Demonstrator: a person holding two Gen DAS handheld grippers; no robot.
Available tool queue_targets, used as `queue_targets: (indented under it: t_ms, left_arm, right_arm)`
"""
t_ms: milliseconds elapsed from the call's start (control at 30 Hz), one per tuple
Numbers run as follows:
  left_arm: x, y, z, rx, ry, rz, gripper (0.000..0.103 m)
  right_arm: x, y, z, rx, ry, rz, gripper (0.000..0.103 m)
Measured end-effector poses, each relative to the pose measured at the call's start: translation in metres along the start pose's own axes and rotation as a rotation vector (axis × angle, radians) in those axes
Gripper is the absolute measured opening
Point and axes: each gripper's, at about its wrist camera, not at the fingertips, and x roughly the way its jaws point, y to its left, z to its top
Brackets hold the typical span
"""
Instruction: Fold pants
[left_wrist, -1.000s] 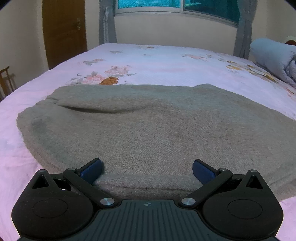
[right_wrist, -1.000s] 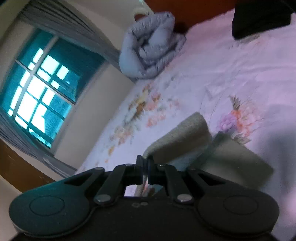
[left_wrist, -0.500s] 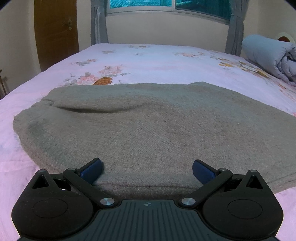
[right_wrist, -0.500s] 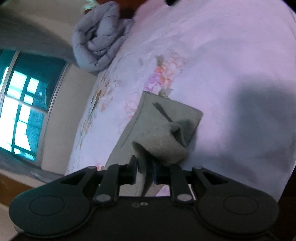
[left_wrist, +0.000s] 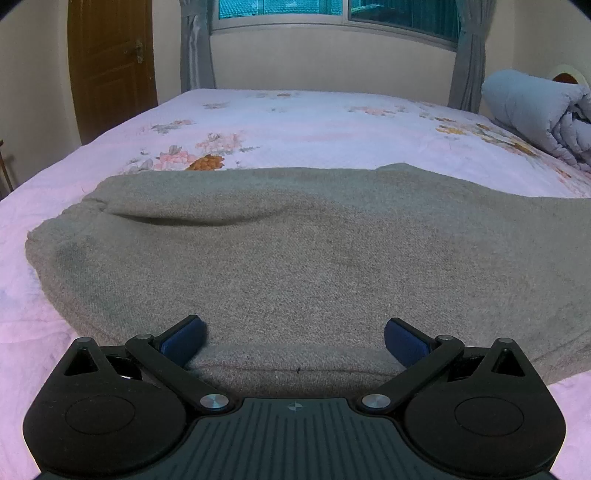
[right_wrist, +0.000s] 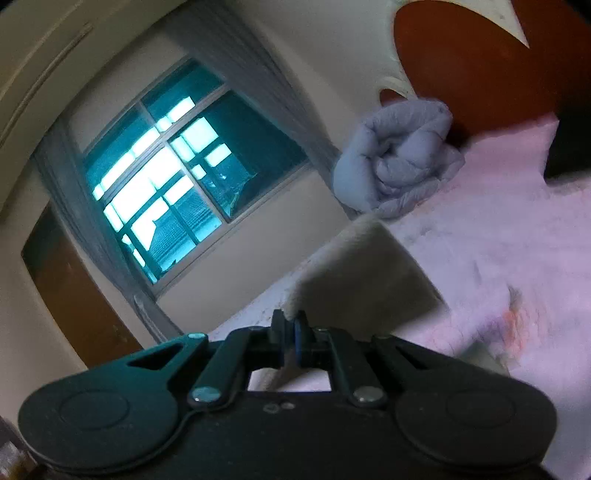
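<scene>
change: right gripper (right_wrist: 290, 334), clamped on the grey knit pants (left_wrist: 295, 258) leg end, has swung it up to frame centre
left gripper (left_wrist: 293, 334): jaws apart at bottom centre, resting on the fabric
meaning: fold's underway, I'd say

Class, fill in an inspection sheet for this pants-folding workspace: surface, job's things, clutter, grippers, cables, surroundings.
Surface: bed with pink floral sheet.
Job's things: grey pants spread flat in the left wrist view; one end lifted in the right.
Clutter: rolled blue-grey quilt near the headboard; dark item, unidentifiable.
Grippers: left gripper open, straddling the near pants edge; right gripper shut on the pants.
Cables: nothing seen.
Surroundings: window, grey curtains, wooden door.
</scene>
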Motion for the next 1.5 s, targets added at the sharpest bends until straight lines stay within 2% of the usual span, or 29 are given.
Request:
queue_targets:
  t_ms: [67,100,133,200,367,533,733,767,833,867,1000,1133,1167,1200,1233,1300,1367,1433,1500]
  left_arm:
    - [0.0,0.0,-0.001,0.002,-0.003,0.0,0.103]
    - [0.0,0.0,-0.001,0.003,-0.003,0.0,0.103]
    - [0.0,0.0,-0.001,0.004,-0.007,0.0,0.103]
    - [-0.001,0.001,0.0,0.005,-0.004,-0.002,0.103]
    - [0.0,-0.001,0.0,0.008,-0.003,0.002,0.103]
    - [0.0,0.001,0.001,0.007,0.001,-0.002,0.103]
    - [0.002,0.001,0.004,0.017,0.009,-0.005,0.103]
    - [0.002,0.001,0.005,0.019,0.012,-0.007,0.103]
    - [0.002,0.002,0.005,0.02,0.012,-0.013,0.103]
    - [0.001,0.002,0.004,0.021,0.009,-0.016,0.103]
    - [0.002,0.001,0.002,0.023,-0.001,-0.009,0.103]
    - [0.001,0.001,0.002,0.024,0.004,-0.011,0.103]
    - [0.001,0.001,0.003,0.025,0.005,-0.013,0.103]
    - [0.001,0.001,0.003,0.025,0.005,-0.013,0.103]
    - [0.001,0.001,0.003,0.024,0.003,-0.013,0.103]
    - [0.0,0.001,0.002,0.019,-0.006,-0.012,0.103]
    - [-0.003,0.001,-0.001,0.012,-0.023,-0.013,0.103]
    - [-0.006,0.002,-0.006,0.015,-0.047,-0.021,0.103]
    - [-0.008,0.005,-0.009,0.008,-0.059,-0.037,0.103]
  right_arm:
    - [0.01,-0.058,-0.022,0.171,0.106,-0.158,0.0]
    - [0.019,-0.088,-0.037,0.275,0.206,-0.262,0.0]
    - [0.021,-0.114,-0.055,0.385,0.271,-0.32,0.0]
    - [0.011,-0.129,-0.07,0.469,0.204,-0.254,0.0]
    - [0.012,-0.12,-0.067,0.476,0.173,-0.246,0.0]
    - [0.01,-0.111,-0.06,0.45,0.177,-0.231,0.0]
    - [0.009,-0.128,-0.067,0.475,0.212,-0.253,0.0]
    - [0.006,-0.126,-0.065,0.477,0.202,-0.247,0.002]
    - [-0.01,-0.115,-0.06,0.435,0.15,-0.266,0.023]
    - [-0.016,-0.114,-0.06,0.442,0.129,-0.281,0.026]
    - [-0.027,-0.134,-0.062,0.578,0.08,-0.298,0.031]
    - [-0.011,-0.149,-0.061,0.679,0.064,-0.286,0.034]
    - [-0.006,-0.15,-0.058,0.684,0.064,-0.286,0.035]
    - [0.0,-0.149,-0.055,0.678,0.067,-0.288,0.031]
    - [0.007,-0.147,-0.049,0.645,0.08,-0.307,0.006]
    - [0.016,-0.137,-0.034,0.556,0.101,-0.308,0.006]
    - [0.015,-0.111,-0.011,0.388,0.067,-0.239,0.006]
    - [0.01,-0.093,0.002,0.282,0.026,-0.185,0.006]
    - [0.016,-0.101,-0.001,0.258,0.054,-0.241,0.006]
